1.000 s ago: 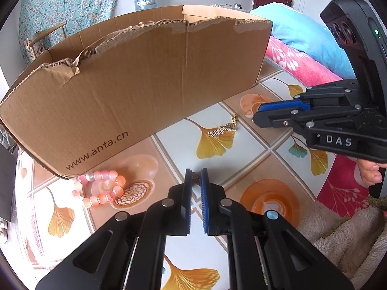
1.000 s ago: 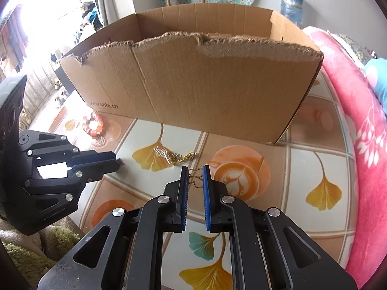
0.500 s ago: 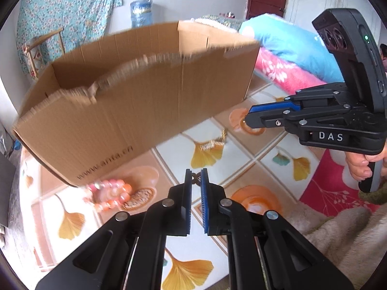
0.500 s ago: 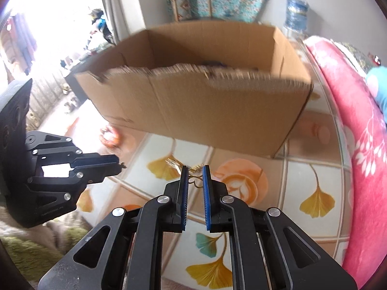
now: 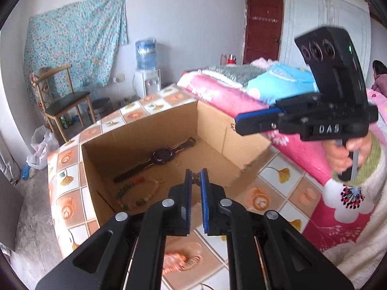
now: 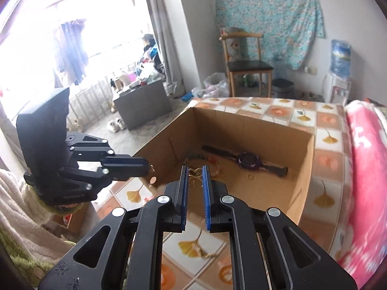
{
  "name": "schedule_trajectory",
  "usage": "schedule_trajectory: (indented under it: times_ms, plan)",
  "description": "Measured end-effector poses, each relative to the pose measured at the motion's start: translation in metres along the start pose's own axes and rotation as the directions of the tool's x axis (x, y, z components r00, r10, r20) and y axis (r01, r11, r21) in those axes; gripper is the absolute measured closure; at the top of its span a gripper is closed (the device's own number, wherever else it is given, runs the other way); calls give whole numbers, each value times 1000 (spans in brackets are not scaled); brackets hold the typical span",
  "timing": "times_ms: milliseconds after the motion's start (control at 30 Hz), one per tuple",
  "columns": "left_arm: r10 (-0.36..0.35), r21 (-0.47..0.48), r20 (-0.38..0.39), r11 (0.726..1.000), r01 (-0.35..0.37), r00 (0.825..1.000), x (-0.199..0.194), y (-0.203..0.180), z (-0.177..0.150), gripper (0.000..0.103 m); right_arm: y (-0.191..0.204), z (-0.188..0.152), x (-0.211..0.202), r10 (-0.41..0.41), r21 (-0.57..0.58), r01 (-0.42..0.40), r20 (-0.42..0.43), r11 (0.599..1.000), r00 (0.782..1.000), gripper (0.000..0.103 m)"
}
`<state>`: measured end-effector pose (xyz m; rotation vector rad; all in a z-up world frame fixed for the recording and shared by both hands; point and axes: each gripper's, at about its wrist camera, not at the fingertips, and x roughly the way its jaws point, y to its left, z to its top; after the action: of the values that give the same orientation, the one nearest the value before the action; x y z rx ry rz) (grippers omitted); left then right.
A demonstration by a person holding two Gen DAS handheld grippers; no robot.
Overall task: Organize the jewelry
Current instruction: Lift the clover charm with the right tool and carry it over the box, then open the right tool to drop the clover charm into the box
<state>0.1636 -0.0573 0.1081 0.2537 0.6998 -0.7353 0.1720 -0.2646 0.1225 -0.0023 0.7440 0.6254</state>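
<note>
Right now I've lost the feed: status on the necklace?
Both jaws shut on gold necklace, one end each. Held above open box. Nothing in the way.

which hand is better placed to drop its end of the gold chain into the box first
Right, marginally. The right gripper sits over the cardboard box opening, its fingers pinching the gold chain. The left gripper also grips chain but looks nearer the box's near wall.

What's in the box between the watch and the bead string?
Mostly bare cardboard floor of the box. Between the watch and the bead string, the left wrist view shows only one small ring near the beads.
</note>
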Motion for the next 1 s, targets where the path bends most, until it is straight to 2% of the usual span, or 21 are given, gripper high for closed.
schedule_trajectory:
  times_ms: [100,167,233,300,367,500,600,733,867,1000]
  plan:
    - [-14,-4,-103,1000,13,995,37,18,19,96,-28,22,39,-1,-11,-1,-115,1000,993,94]
    - [-34,-19,-182,999,31,983,62,28,27,96,-39,30,68,-12,-2,12,-214,1000,977,94]
    - [-69,-62,-252,997,55,965,85,38,36,96,-53,32,96,-22,6,25,-314,1000,949,94]
    - [-91,-117,-284,991,59,954,103,47,44,96,-63,31,113,-16,8,22,-398,1000,917,94]
    - [-131,-173,-330,982,77,935,121,52,48,96,-70,30,126,-68,-28,62,-459,998,886,94]
    - [-137,-205,-403,977,57,905,157,63,56,96,-69,21,143,-116,-106,72,-513,992,851,94]
    - [-179,-256,-464,965,62,868,185,69,56,96,-66,14,147,-142,-148,72,-540,986,830,93]
    - [-200,-295,-511,954,48,836,211,77,56,96,-70,8,153,-148,-159,69,-561,985,814,93]
    - [-187,-300,-539,954,20,822,223,79,56,96,-72,8,152,-121,-137,53,-562,989,818,93]
    - [-192,-296,-546,955,27,815,226,80,57,95,-73,10,146,-100,-115,44,-546,992,832,91]
